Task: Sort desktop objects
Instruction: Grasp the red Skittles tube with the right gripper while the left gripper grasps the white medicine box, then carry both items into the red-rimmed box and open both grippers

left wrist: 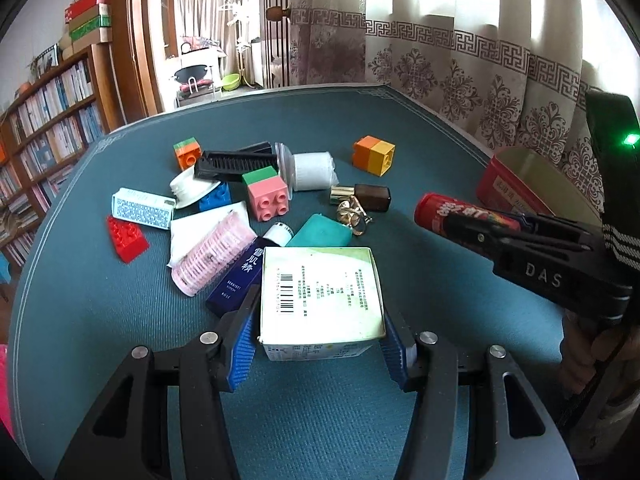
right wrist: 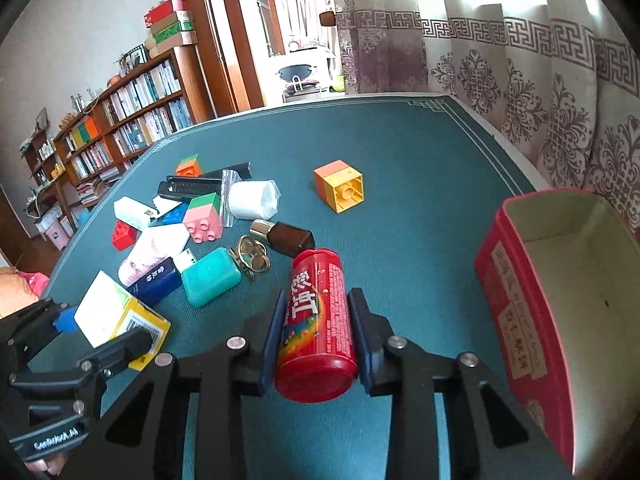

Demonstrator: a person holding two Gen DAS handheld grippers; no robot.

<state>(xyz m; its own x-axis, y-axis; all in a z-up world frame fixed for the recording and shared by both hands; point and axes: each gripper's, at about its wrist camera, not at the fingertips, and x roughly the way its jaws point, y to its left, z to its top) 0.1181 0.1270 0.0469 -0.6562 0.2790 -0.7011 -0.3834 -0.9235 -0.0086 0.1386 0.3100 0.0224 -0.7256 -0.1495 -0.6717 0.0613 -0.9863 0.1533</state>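
My left gripper [left wrist: 322, 306] is shut on a white and green carton [left wrist: 320, 292] with a barcode, its blue pads [left wrist: 240, 344] pressing both sides. From the right wrist view the carton [right wrist: 116, 316] sits in that gripper at the lower left. My right gripper [right wrist: 319, 294] is shut on a red candy tube [right wrist: 316, 320], which lies lengthwise between the pads. The left wrist view shows that tube [left wrist: 460, 212] sticking out of the right gripper, just in front of an open red tin [left wrist: 504, 188]. The tin [right wrist: 520, 300] stands to the right of the tube.
A heap on the teal mat [left wrist: 320, 400] holds a pink brick [left wrist: 266, 198], red brick [left wrist: 126, 238], teal case [left wrist: 322, 232], dark blue box [left wrist: 236, 280], brown bottle [left wrist: 368, 196], gold rings [left wrist: 354, 214], black comb [left wrist: 236, 164], white roll [left wrist: 314, 170]. An orange-yellow brick [right wrist: 340, 190] lies apart.
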